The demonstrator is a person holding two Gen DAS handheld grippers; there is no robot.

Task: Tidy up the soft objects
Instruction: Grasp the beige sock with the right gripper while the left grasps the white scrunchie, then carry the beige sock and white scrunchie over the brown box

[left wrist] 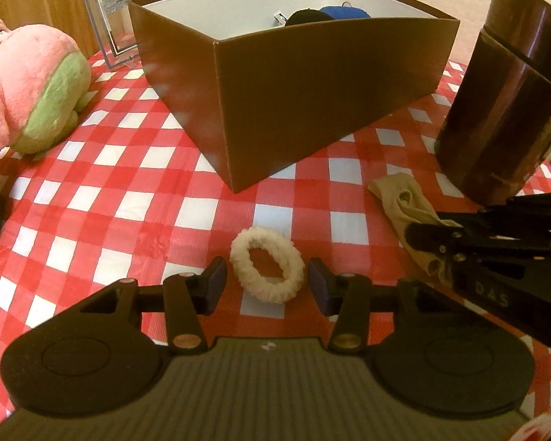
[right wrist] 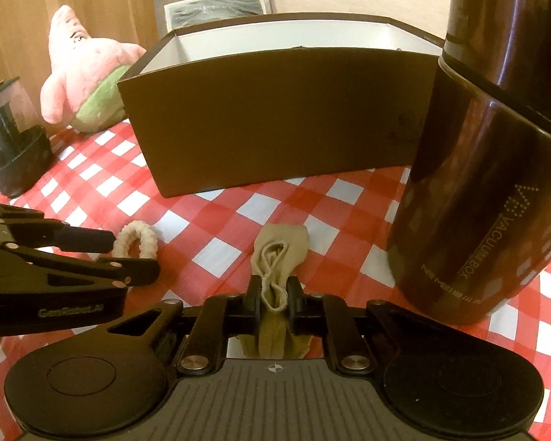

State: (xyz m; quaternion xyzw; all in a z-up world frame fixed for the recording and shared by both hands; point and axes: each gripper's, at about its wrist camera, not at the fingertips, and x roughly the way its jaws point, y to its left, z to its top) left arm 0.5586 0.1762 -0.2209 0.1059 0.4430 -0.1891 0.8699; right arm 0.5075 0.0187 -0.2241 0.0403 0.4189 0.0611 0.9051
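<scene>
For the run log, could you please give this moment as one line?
right hand-held gripper: shut on beige stocking | left hand-held gripper: open around cream scrunchie

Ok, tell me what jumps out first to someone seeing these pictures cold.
The big open brown cardboard box at the middle of the red-and-white checked tablecloth, with a pink-and-green plush toy to its left. In front, the right gripper pinches a crumpled beige stocking, while the left gripper's open fingers flank a fluffy cream hair scrunchie.
</scene>
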